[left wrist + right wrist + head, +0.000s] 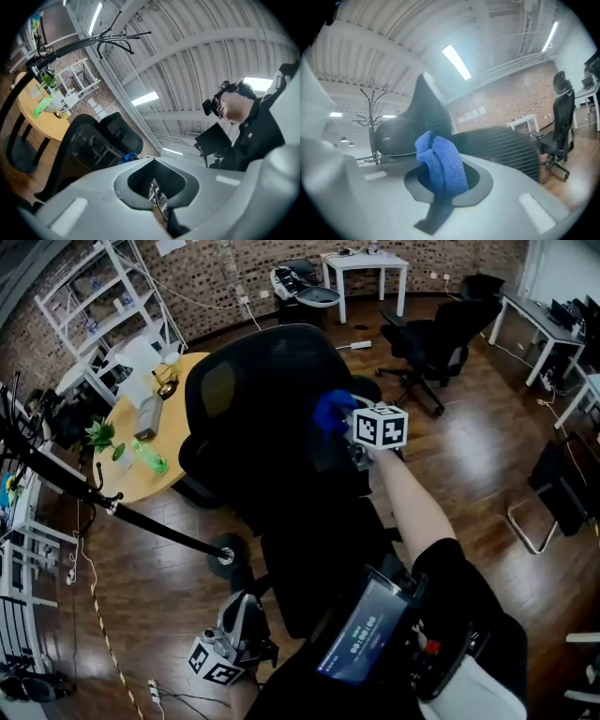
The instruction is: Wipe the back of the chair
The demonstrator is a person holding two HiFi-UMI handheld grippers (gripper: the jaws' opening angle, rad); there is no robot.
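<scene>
The black mesh chair back stands in the middle of the room. At its 2 o'clock edge a bunched blue cloth sits right up against the mesh, though whether it actually presses on it can't be made out from above. The right gripper has that cloth, with its marker cube just behind and the person's bare forearm running back towards 5 o'clock. In the right gripper view the claw is clamped on the cloth, which bulges up in a fat fold above the pads. The dark curve of the chair back fills the view just beyond it. The left gripper hangs low at about 7 o'clock from the chair, down near the floor and well away from the backrest. In its own view its claw is drawn together to a thin slit with nothing in it, and the chair shows off at 10 o'clock. Out from the chair at 9 o'clock is a round wooden table carrying a green bottle and a small plant. A white shelf rack stands behind it against the brick wall. A second black office chair stands at 1 o'clock, with a white table at 12.
</scene>
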